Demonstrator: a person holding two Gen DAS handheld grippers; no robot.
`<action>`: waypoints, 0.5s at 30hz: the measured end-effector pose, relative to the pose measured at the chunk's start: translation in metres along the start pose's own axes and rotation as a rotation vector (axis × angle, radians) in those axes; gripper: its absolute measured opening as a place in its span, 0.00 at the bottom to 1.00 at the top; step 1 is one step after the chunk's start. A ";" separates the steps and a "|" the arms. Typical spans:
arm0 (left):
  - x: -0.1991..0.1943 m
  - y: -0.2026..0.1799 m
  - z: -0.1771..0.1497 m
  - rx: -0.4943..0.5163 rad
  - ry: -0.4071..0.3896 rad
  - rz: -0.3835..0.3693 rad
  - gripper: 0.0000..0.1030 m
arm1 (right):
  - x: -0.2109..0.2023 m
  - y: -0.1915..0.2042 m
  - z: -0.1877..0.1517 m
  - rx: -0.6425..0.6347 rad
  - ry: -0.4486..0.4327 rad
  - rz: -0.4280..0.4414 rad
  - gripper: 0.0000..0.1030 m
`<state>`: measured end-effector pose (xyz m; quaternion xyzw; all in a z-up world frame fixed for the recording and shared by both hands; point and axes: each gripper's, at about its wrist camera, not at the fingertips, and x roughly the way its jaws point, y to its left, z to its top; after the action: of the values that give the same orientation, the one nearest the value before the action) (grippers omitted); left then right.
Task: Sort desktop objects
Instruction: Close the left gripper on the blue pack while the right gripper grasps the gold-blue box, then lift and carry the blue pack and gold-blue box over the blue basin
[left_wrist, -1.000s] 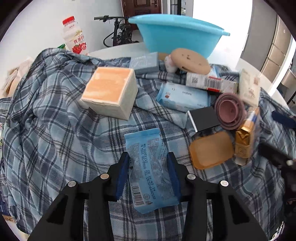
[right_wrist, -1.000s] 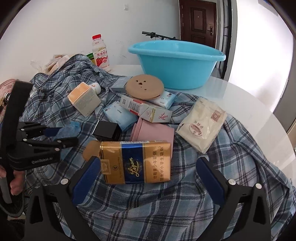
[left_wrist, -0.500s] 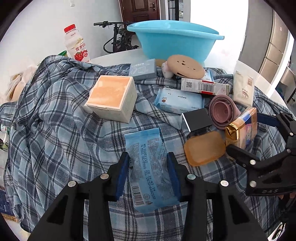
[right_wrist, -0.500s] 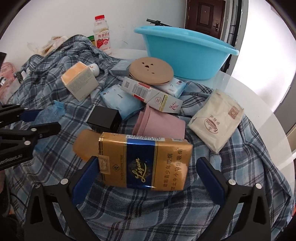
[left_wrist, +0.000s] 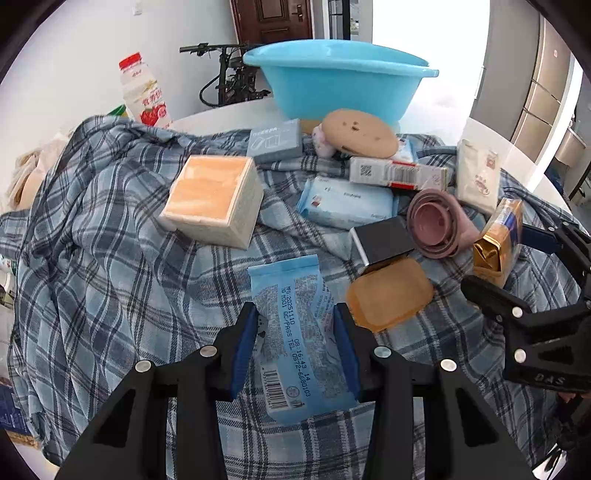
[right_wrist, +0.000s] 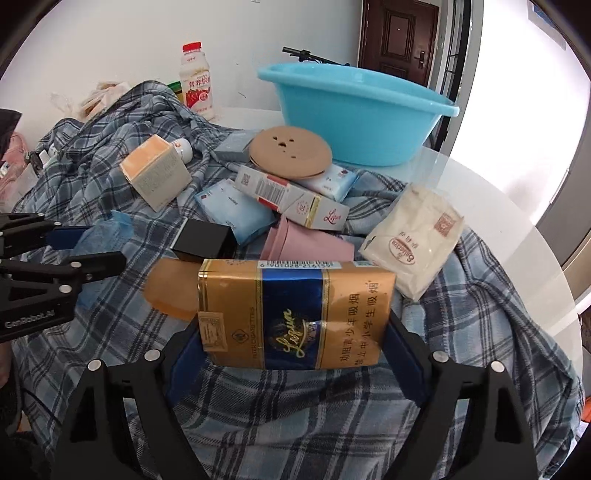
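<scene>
Only the right wrist view shows the gold-and-blue carton's (right_wrist: 295, 317) printed face, clenched in the right gripper (right_wrist: 295, 347); the left gripper (left_wrist: 297, 345) grasps a crinkled blue packet (left_wrist: 291, 339) at 6 o'clock over the plaid cloth (left_wrist: 110, 258).

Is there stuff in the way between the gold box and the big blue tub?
Yes. The right tool holds the gold box, and the blue tub sits at the far side. Between them on the plaid cloth lie a pink folded thing, a white carton and a brown disc. Lifting over them looks easiest.
</scene>
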<state>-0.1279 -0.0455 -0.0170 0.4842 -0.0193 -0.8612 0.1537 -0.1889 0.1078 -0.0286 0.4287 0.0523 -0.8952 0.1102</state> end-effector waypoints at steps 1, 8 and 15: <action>-0.003 -0.002 0.001 0.005 -0.006 -0.003 0.43 | -0.003 0.000 0.001 -0.002 0.000 -0.002 0.83; -0.021 -0.012 0.013 0.033 -0.057 -0.009 0.43 | -0.021 -0.007 0.009 0.017 -0.040 -0.037 0.83; -0.033 -0.019 0.040 0.036 -0.106 -0.020 0.43 | -0.039 -0.019 0.029 0.030 -0.096 -0.070 0.83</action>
<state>-0.1508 -0.0224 0.0278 0.4406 -0.0380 -0.8866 0.1351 -0.1924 0.1270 0.0199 0.3846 0.0484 -0.9188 0.0745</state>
